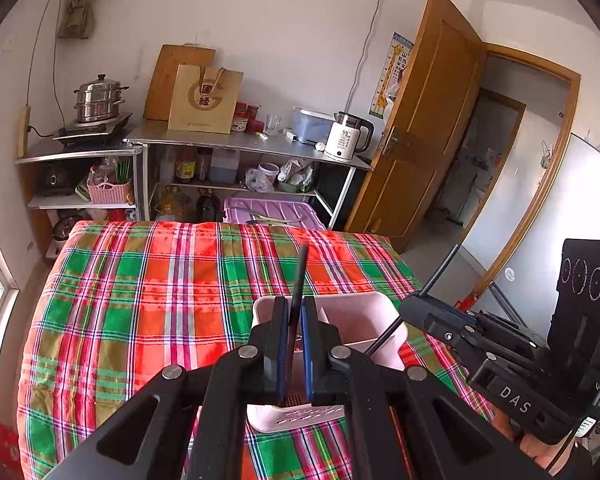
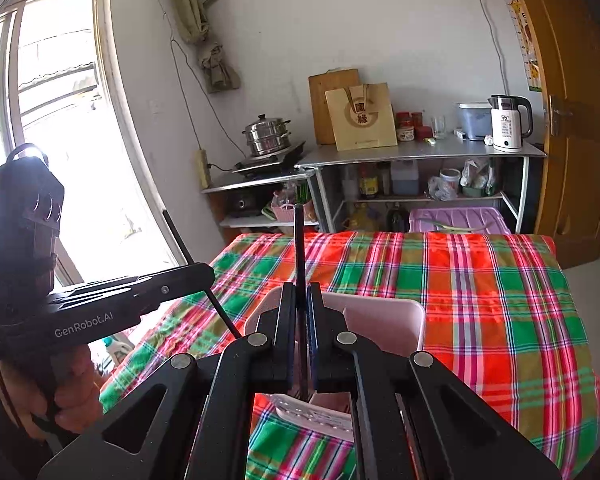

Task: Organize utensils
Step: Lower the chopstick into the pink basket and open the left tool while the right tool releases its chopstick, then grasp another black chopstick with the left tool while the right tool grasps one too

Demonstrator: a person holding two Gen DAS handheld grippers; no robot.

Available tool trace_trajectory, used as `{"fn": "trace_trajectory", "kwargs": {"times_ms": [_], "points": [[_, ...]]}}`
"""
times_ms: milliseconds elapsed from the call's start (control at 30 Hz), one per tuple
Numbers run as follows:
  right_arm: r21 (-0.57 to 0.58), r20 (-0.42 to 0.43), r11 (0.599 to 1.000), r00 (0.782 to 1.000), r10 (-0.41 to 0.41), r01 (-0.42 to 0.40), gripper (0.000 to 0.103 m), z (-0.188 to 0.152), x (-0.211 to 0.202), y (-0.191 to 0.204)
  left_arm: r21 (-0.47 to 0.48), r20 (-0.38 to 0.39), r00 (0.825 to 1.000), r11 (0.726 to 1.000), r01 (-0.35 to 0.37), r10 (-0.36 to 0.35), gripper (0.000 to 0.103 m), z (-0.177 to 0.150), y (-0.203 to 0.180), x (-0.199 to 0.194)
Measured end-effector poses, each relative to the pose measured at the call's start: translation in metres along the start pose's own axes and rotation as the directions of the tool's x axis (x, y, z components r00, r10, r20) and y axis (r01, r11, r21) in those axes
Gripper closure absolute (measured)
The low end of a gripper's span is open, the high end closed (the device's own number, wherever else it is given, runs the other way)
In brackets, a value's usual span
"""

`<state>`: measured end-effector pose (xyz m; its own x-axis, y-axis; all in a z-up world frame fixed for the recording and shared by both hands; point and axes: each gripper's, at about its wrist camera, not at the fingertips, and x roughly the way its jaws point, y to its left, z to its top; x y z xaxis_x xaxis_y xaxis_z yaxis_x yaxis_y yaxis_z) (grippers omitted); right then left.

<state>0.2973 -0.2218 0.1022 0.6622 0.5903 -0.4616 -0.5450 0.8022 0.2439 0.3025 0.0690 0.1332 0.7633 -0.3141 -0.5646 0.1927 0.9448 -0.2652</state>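
Your left tongs (image 1: pixel 296 320) are pinching one thin black chopstick (image 1: pixel 300 280), pads pressed to its shaft; it stands nearly upright, top end tilted slightly right. Your right tongs (image 2: pixel 301 308) pinch a second black chopstick (image 2: pixel 299 248) the same way, upright. Two chopsticks in all, one per tongs, both plain, matte, slender and dark.

Directly under both tongs sits one pale pink utensil holder (image 1: pixel 356 312), rectangular, with rounded corners, an inner divider and a perforated floor. Both chopsticks' lower ends dip inside it.

The holder rests on the table under a plaid cloth (image 1: pixel 140 300) in red, green and pink.

Beyond the table: one metal shelf unit (image 1: pixel 244 140) against the wall, carrying one white kettle (image 1: pixel 346 136), one paper bag (image 1: pixel 204 100), and one steel steamer pot (image 1: pixel 98 100).
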Motion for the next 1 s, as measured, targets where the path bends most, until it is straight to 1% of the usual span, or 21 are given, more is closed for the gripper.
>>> {"fn": "trace_trajectory", "kwargs": {"times_ms": [33, 100, 167, 233, 367, 433, 600, 667, 767, 867, 1000], "points": [[0.000, 0.000, 1.000, 1.000, 0.000, 0.000, 0.098, -0.001, -0.002, 0.000, 0.002, 0.003, 1.000, 1.000, -0.002, 0.002, 0.092, -0.001, -0.001, -0.002], [-0.002, 0.004, 1.000, 1.000, 0.004, -0.004, 0.094, -0.003, -0.006, 0.001, 0.001, 0.014, 1.000, 1.000, -0.002, 0.002, 0.081, -0.004, -0.002, -0.006], [-0.004, 0.007, 1.000, 1.000, -0.006, 0.006, 0.090, -0.007, -0.010, 0.001, -0.002, 0.027, 1.000, 1.000, -0.005, 0.005, 0.078, -0.007, -0.003, -0.012], [-0.001, 0.008, 1.000, 1.000, -0.008, 0.008, 0.087, -0.010, -0.016, 0.001, 0.001, 0.040, 0.999, 1.000, -0.013, 0.013, 0.077, -0.013, -0.005, -0.020], [0.005, 0.028, 1.000, 1.000, 0.005, -0.006, 0.085, -0.019, -0.034, -0.001, 0.013, 0.085, 0.995, 0.999, -0.043, 0.042, 0.076, -0.026, -0.008, -0.039], [0.000, 0.040, 1.000, 0.999, -0.008, 0.008, 0.083, -0.025, -0.047, -0.002, 0.017, 0.111, 0.993, 0.999, -0.049, 0.047, 0.076, -0.035, -0.010, -0.051], [0.027, 0.062, 1.000, 0.998, -0.014, 0.013, 0.083, -0.047, -0.081, -0.013, 0.031, 0.132, 0.990, 0.998, -0.056, 0.051, 0.076, -0.064, -0.015, -0.072], [0.047, 0.060, 0.999, 0.998, -0.016, 0.013, 0.083, -0.059, -0.094, -0.019, 0.052, 0.120, 0.992, 0.997, -0.049, 0.043, 0.076, -0.082, -0.021, -0.076], [0.066, 0.047, 0.998, 0.999, -0.003, -0.001, 0.083, -0.079, -0.108, -0.025, 0.075, 0.071, 0.997, 0.997, -0.024, 0.018, 0.076, -0.112, -0.031, -0.076], [0.071, 0.019, 0.997, 0.999, -0.030, 0.029, 0.083, -0.099, -0.116, -0.028, 0.085, 0.029, 0.999, 0.996, 0.025, -0.027, 0.076, -0.140, -0.040, -0.075], [0.084, -0.033, 0.995, 0.998, -0.054, 0.057, 0.083, -0.123, -0.118, -0.034, 0.074, -0.046, 0.997, 0.996, 0.058, -0.054, 0.076, -0.172, -0.046, -0.064]]}}
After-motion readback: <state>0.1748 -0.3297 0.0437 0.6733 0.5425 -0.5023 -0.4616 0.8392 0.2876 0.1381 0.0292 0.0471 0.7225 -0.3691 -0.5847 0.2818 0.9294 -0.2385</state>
